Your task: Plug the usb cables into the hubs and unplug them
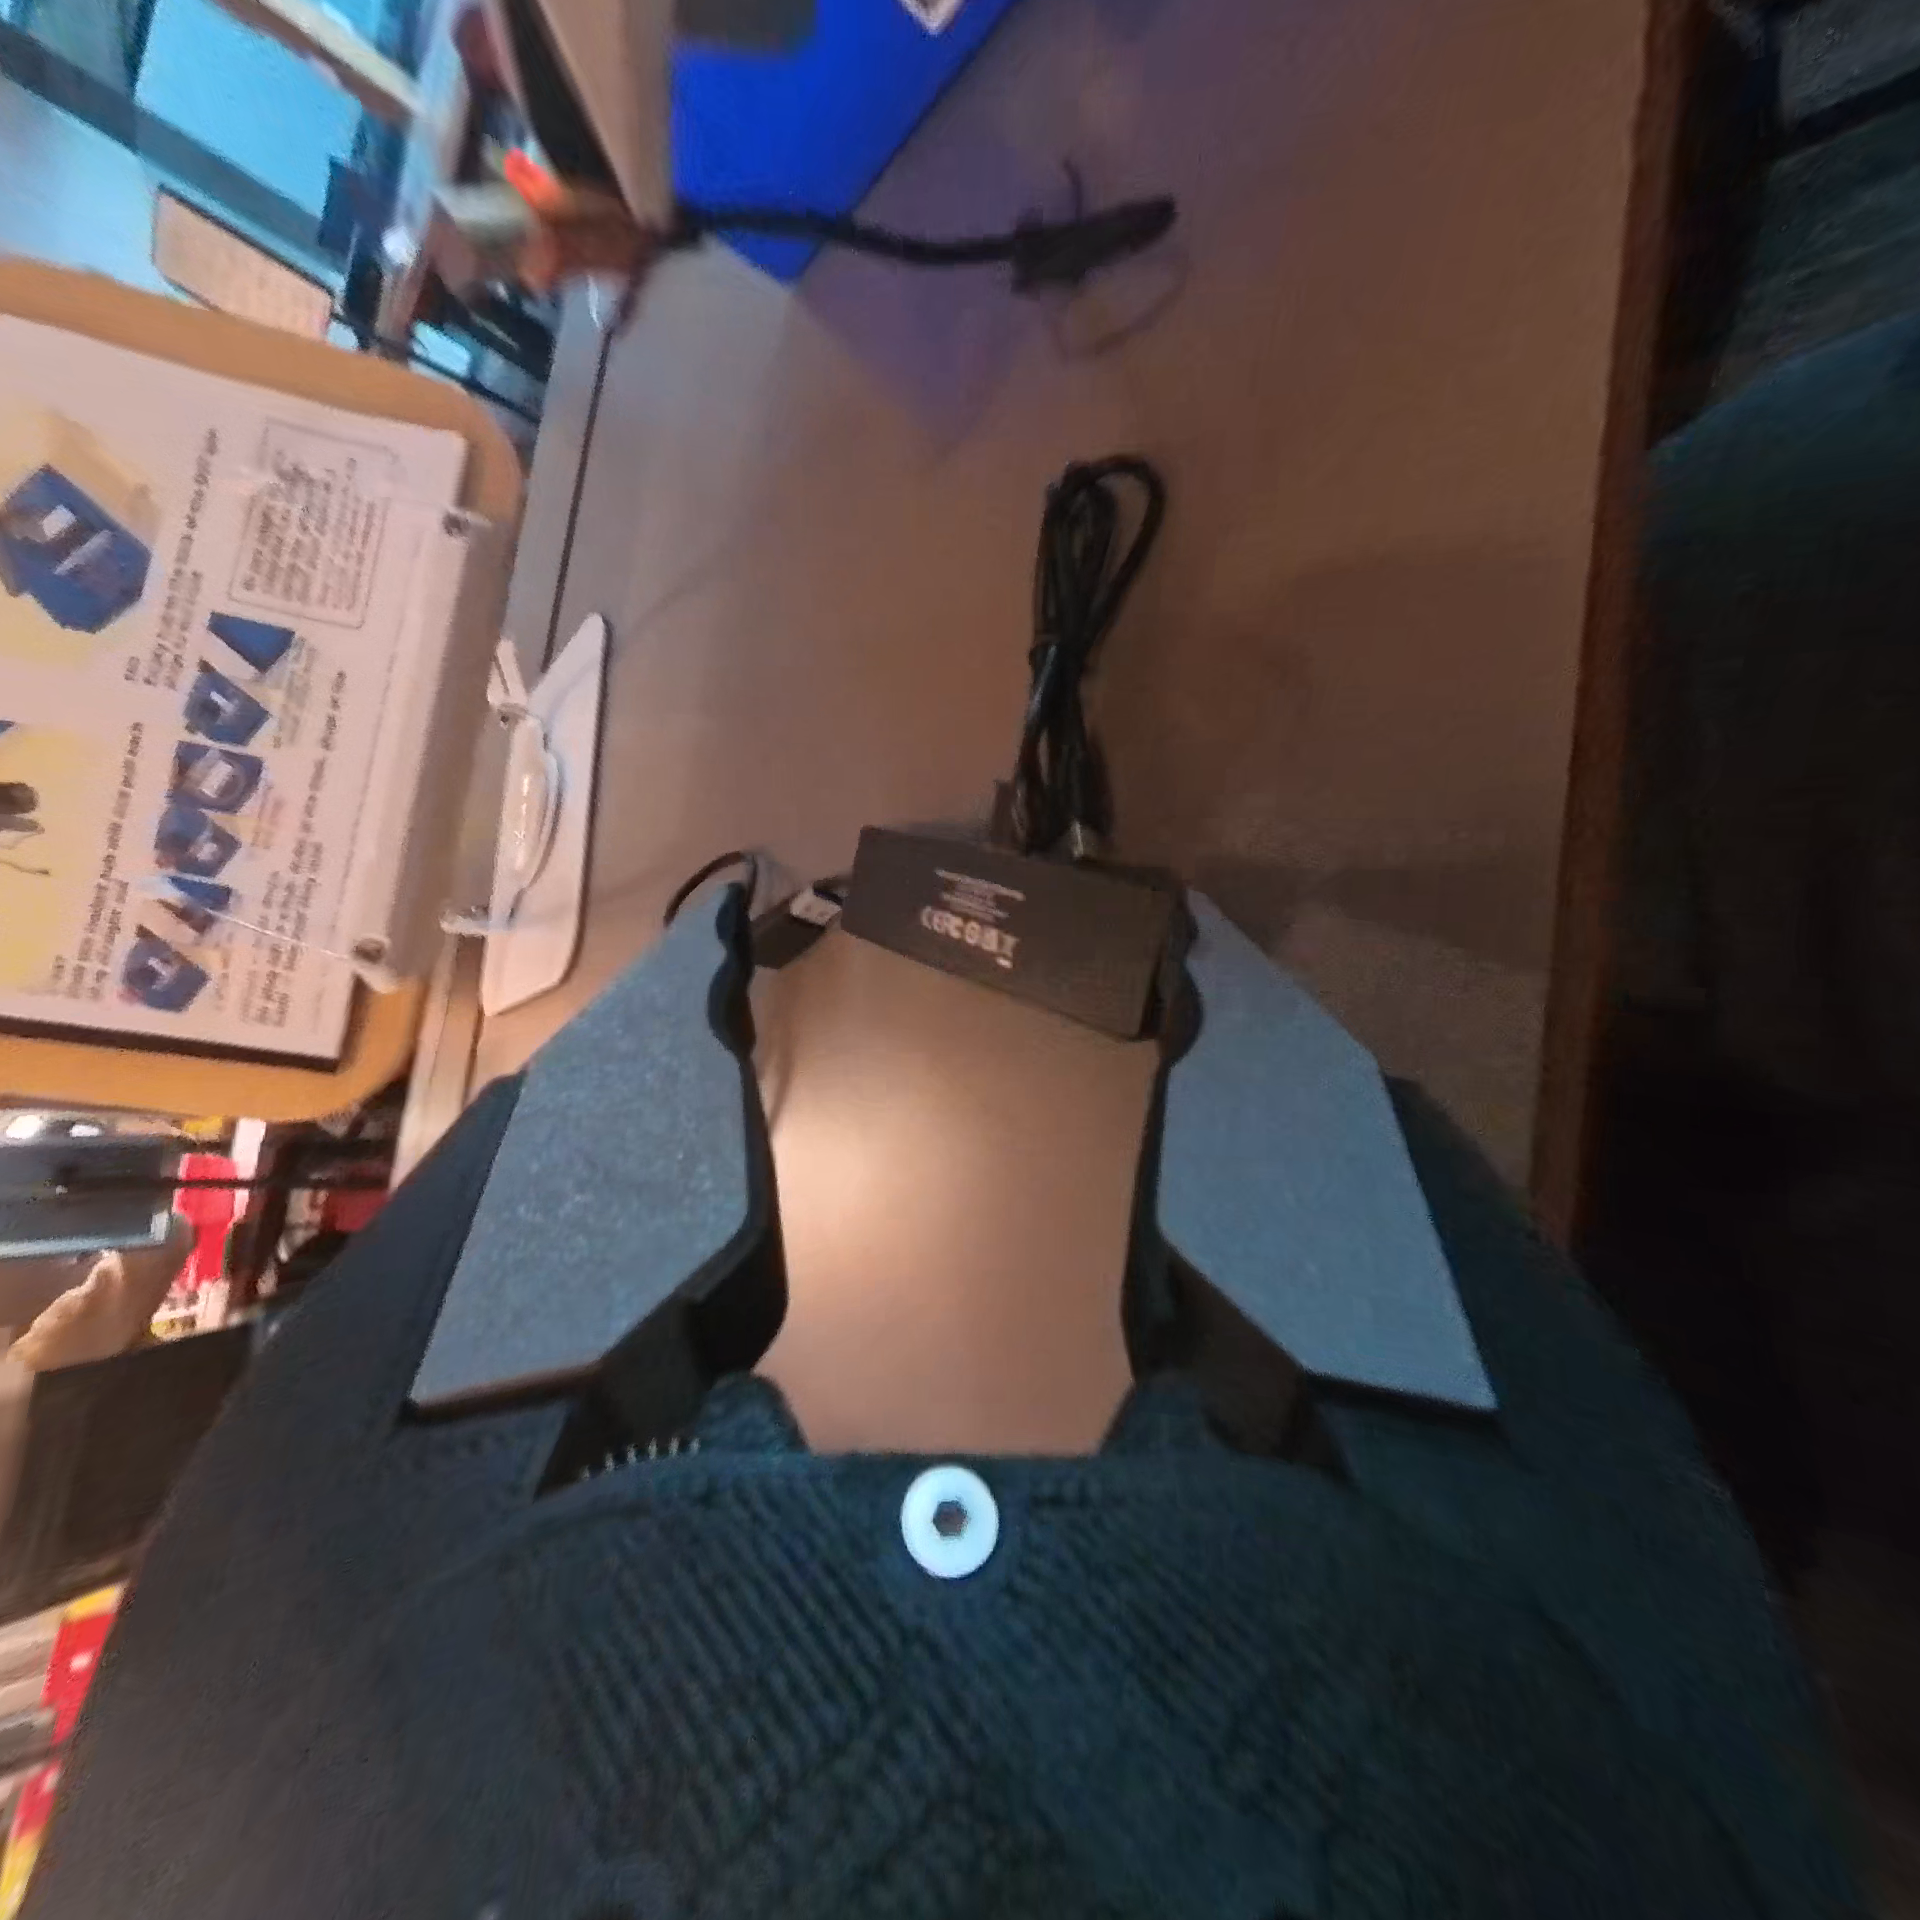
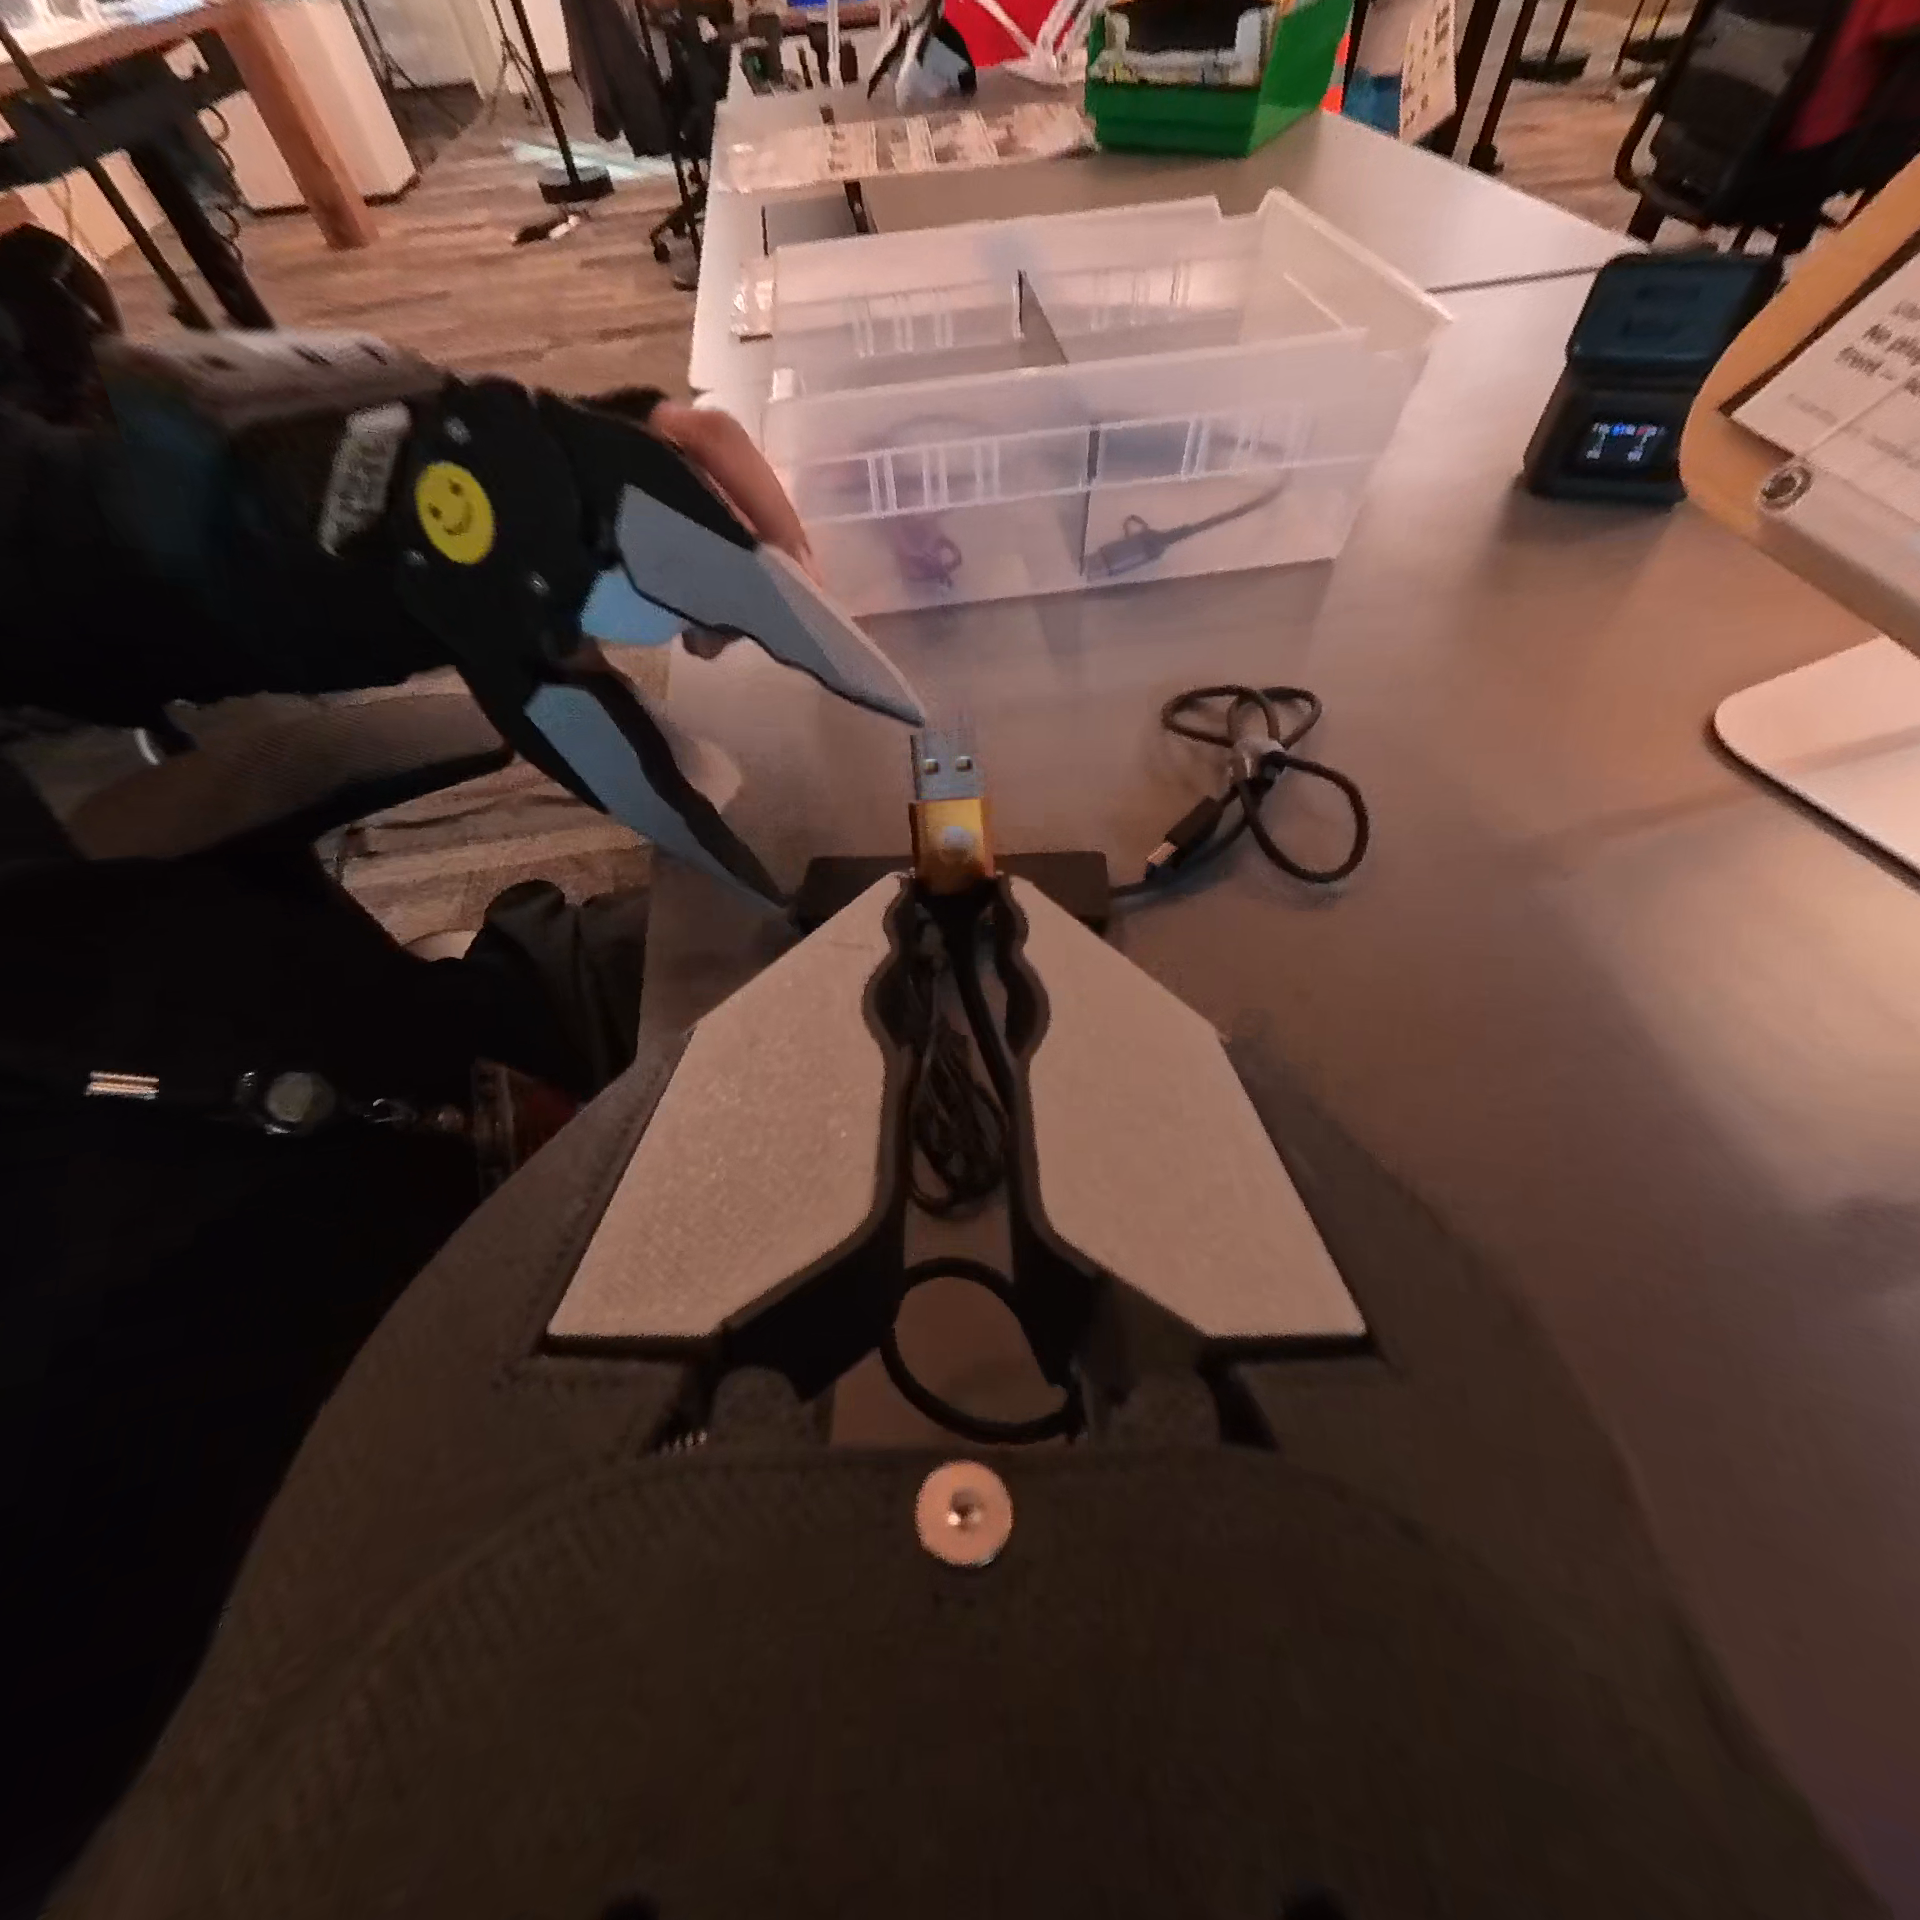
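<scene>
A black USB hub (image 1: 1013, 935) lies on the tan table between the wide-apart fingers of my left gripper (image 1: 961, 925). The right finger touches it. A black plug (image 1: 795, 920) sits by the left finger. The hub's bundled black cable (image 1: 1081, 644) lies beyond it and also shows in the right wrist view (image 2: 1262, 779). My right gripper (image 2: 951, 883) is shut on an orange-bodied USB plug (image 2: 951, 810) whose metal end points away, just above the hub (image 2: 1060, 868). Its cable hangs between the fingers. The left gripper (image 2: 847, 805) shows there too, open, its upper fingertip at the plug's metal end.
A clear plastic divided bin (image 2: 1091, 436) holding cables stands behind the hub. A black device with a small screen (image 2: 1652, 384), a sign on a wooden stand (image 2: 1849, 416) and its white base (image 2: 1829, 748) are at the right. Another black cable (image 1: 1018, 244) lies farther off. The table edge (image 1: 1600, 727) is close.
</scene>
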Tool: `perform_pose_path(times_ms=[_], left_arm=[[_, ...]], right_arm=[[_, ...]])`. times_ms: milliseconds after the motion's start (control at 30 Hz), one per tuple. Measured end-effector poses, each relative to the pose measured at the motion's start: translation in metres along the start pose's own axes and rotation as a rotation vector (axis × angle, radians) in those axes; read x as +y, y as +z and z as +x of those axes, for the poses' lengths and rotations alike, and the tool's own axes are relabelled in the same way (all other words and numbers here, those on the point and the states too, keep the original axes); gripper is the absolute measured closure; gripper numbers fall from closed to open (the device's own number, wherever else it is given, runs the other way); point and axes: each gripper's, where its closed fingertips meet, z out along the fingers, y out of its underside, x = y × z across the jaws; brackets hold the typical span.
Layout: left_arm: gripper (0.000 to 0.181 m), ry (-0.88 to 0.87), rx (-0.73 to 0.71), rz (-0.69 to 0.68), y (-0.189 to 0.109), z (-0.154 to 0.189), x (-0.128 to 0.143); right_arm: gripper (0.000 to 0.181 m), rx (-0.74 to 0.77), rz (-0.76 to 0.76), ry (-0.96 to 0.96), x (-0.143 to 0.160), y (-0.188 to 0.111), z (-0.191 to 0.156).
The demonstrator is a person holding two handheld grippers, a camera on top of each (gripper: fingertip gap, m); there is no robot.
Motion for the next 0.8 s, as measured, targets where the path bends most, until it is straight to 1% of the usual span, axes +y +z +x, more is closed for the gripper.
perform_pose_path(times_ms=[67, 133, 233, 300, 367, 400, 433, 467, 533, 567, 633, 733, 767, 800], left_arm=[[0.108, 0.03, -0.031, 0.036, -0.008, -0.011, -0.016], [0.112, 0.075, -0.091, 0.042, -0.012, -0.028, -0.031], [0.119, 0.189, -0.178, 0.027, -0.008, -0.05, -0.053], [0.121, 0.295, -0.18, 0.034, -0.002, -0.05, -0.066], [0.136, 0.407, -0.156, 0.053, 0.004, -0.042, -0.077], [0.148, 0.468, -0.128, 0.063, 0.007, -0.034, -0.079], [0.165, 0.522, -0.12, 0.065, 0.009, -0.029, -0.081], [0.172, 0.559, -0.12, 0.053, 0.011, -0.028, -0.08], [0.177, 0.576, -0.092, 0.014, 0.017, -0.023, -0.075], [0.177, 0.543, -0.084, 0.002, 0.019, -0.024, -0.075], [0.177, 0.401, -0.031, -0.008, 0.024, -0.023, -0.074], [0.178, 0.089, 0.093, 0.038, 0.026, -0.023, -0.076], [0.178, -0.027, 0.161, 0.051, 0.026, -0.021, -0.076], [0.178, -0.147, 0.236, 0.069, 0.025, -0.018, -0.078]], right_arm=[[0.17, -0.035, -0.025, 0.021, 0.003, 0.004, -0.005], [0.17, -0.076, -0.053, 0.037, 0.006, 0.008, -0.013], [0.17, -0.141, -0.107, 0.063, 0.011, 0.015, -0.026], [0.17, -0.18, -0.137, 0.087, 0.015, 0.018, -0.033], [0.17, -0.211, -0.147, 0.103, 0.016, 0.018, -0.038], [0.17, -0.22, -0.148, 0.11, 0.017, 0.018, -0.039], [0.17, -0.23, -0.149, 0.12, 0.017, 0.016, -0.04], [0.17, -0.235, -0.157, 0.126, 0.019, 0.015, -0.04], [0.17, -0.215, -0.167, 0.122, 0.023, 0.012, -0.036], [0.17, -0.202, -0.169, 0.119, 0.024, 0.012, -0.033], [0.17, -0.148, -0.191, 0.08, 0.024, 0.009, -0.028], [0.159, 0.009, -0.232, -0.103, 0.019, 0.001, -0.02], [0.154, 0.044, -0.25, -0.178, 0.019, -0.002, -0.022], [0.153, 0.075, -0.271, -0.245, 0.019, -0.005, -0.023]])
